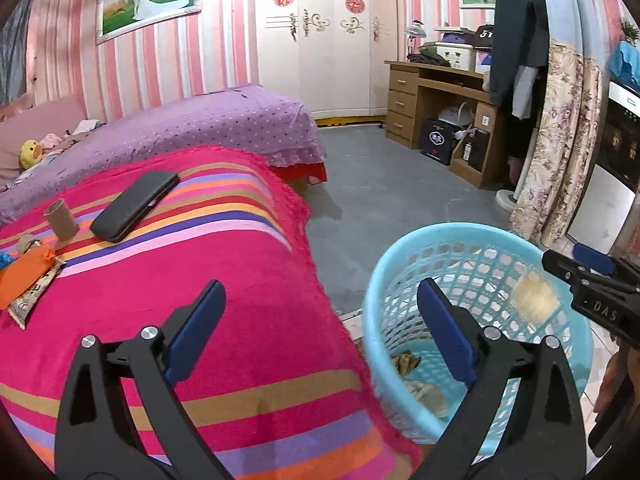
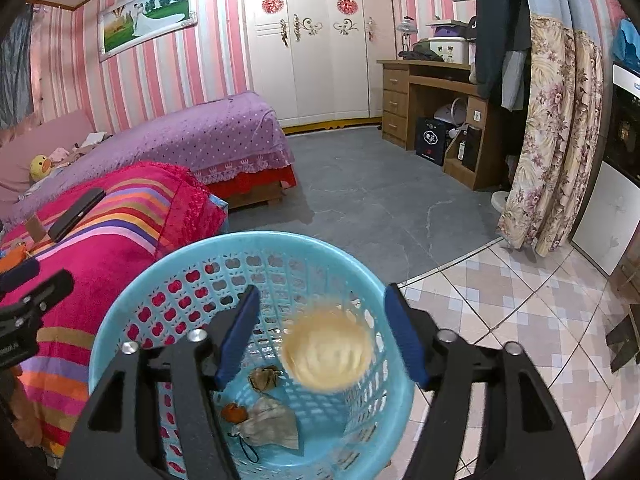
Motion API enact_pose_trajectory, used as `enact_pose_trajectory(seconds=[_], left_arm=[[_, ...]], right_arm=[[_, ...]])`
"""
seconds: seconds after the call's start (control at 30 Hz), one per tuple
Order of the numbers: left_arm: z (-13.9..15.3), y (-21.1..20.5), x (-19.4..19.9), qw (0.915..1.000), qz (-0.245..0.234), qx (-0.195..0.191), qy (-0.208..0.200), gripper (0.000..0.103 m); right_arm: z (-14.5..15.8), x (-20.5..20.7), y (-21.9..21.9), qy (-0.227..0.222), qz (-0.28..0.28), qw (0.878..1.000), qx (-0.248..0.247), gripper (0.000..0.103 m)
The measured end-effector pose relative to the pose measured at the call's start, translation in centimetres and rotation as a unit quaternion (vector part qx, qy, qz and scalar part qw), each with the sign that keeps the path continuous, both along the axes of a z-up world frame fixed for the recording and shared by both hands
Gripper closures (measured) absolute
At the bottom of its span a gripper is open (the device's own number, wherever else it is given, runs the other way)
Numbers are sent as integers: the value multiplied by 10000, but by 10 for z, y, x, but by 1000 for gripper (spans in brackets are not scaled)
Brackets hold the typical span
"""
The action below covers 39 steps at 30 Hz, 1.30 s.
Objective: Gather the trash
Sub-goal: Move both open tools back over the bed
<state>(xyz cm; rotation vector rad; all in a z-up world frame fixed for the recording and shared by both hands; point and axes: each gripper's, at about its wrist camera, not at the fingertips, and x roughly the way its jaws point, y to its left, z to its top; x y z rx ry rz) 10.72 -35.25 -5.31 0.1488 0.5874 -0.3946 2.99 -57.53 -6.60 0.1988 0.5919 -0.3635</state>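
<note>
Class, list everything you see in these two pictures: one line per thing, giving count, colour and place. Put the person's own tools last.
basket: one, light blue, on the floor beside the striped blanket
blurred round item: one, cream, in mid-air over the basket
trash in basket: a few pieces, brown, grey and orange, on its bottom
striped blanket: one, pink with coloured stripes
case: one, black, on the blanket
cardboard tube: one, brown, upright beside the case
orange packet: one, at the blanket's left edge
bed: one, purple cover
desk: one, wooden, far wall
left gripper: jaws open, empty
right gripper: jaws open around the falling item
</note>
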Motion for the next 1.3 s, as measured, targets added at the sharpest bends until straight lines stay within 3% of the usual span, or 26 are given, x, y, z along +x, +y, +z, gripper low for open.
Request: enact_pose_trajectory(seconds=[0.23,0.57,1.07,1.3], left_arm=[[7,23,1,9999,132,-57,-14,8],[32,82,4,9990,410,-48,-195,6],[38,274,35,9872,1549,301,-211,6],[33,362,55,9769,2132,130,44,6]], right_arm=[[20,-4,10,-245,-345,9989,-199,7],[44,12,54,-483,-259,9982,-232,5],[50,77,173,-628,535,9965,153,5],[43,100,225,-431,825,9956,-133,5]])
